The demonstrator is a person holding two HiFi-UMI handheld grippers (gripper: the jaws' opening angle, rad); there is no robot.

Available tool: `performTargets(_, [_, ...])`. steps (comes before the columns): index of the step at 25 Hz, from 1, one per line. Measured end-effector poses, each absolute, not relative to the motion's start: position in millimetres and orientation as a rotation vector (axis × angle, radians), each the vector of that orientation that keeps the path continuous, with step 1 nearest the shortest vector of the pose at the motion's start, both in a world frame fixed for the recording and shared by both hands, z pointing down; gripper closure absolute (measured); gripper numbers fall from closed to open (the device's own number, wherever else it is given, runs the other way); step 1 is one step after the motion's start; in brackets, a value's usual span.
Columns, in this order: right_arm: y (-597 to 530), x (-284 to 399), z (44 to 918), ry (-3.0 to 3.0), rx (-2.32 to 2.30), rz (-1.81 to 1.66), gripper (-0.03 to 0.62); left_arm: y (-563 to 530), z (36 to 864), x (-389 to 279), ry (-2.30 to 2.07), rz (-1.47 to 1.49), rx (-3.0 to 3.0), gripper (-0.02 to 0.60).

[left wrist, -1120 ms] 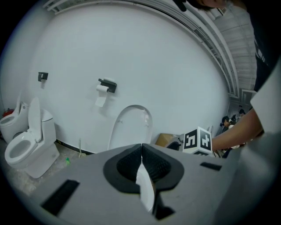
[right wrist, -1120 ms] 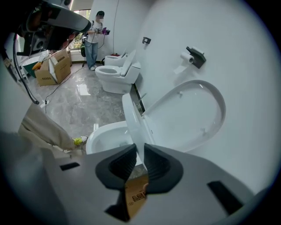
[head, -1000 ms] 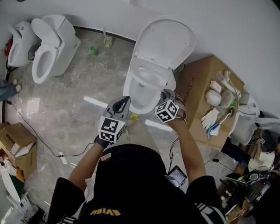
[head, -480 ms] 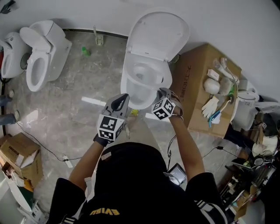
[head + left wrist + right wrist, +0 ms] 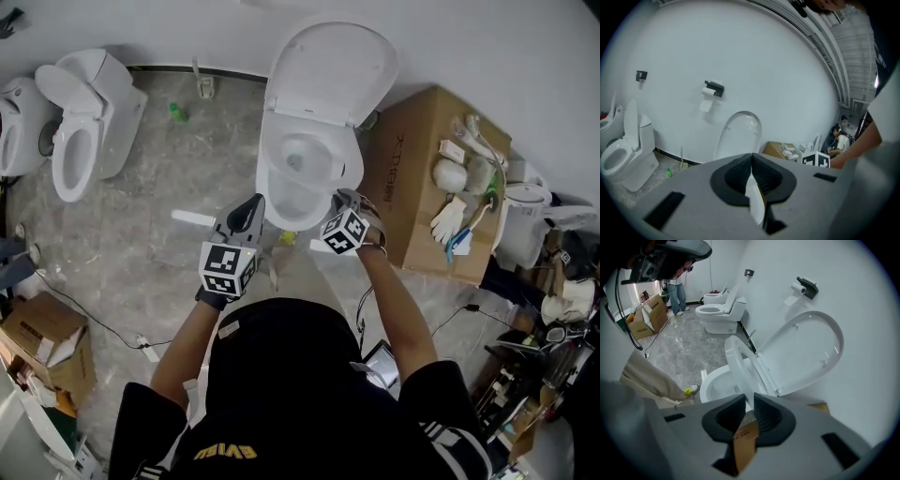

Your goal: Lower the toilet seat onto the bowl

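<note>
The white toilet (image 5: 305, 202) stands against the wall with its lid (image 5: 328, 66) upright. In the right gripper view the lid (image 5: 806, 352) leans on the wall and the toilet seat (image 5: 738, 366) is tilted forward, away from it, above the bowl (image 5: 715, 383). My right gripper (image 5: 749, 399) is shut on the seat's front edge; in the head view the right gripper (image 5: 345, 199) sits at the bowl's right front. My left gripper (image 5: 251, 208) hovers by the bowl's left front. The left gripper (image 5: 751, 157) is shut, holding nothing, and points at the lid (image 5: 740, 131).
A cardboard box (image 5: 422, 178) with gloves and brushes on it stands right of the toilet. Two more toilets (image 5: 80, 112) stand at the left wall, with a green bottle (image 5: 175, 111) nearby. Cables cross the marble floor (image 5: 141, 253), and another box (image 5: 42, 333) lies lower left.
The head view has shifted a little. The left gripper has drifted slightly to the left. The right gripper stays at the seat's front edge with its jaws unchanged.
</note>
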State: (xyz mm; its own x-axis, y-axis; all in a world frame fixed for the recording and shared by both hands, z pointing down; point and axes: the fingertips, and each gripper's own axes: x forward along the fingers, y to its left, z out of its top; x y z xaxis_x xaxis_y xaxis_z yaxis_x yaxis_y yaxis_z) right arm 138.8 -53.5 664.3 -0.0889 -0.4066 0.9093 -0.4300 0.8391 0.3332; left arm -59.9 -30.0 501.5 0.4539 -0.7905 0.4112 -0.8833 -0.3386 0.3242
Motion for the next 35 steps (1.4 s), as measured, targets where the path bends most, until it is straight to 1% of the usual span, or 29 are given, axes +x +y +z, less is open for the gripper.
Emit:
performTargets(12, [-29.1,135.6,683.6,-1.687,0.648,0.066,0.543,-27.4,507.6,-83.4,-1.42,0.263,2.182,0.569])
performTargets(19, [-21.7,138.9,693.8,-1.681,0.64,0.102,0.531,-22.4,509.9,-75.6,-1.379,0.288,2.215,0.569])
performTargets(35, [-1.8,137.8,714.6,-1.671,0.594,0.12,0.542,-13.4,522.7,-75.2,-1.349,0.311,2.196,0.569])
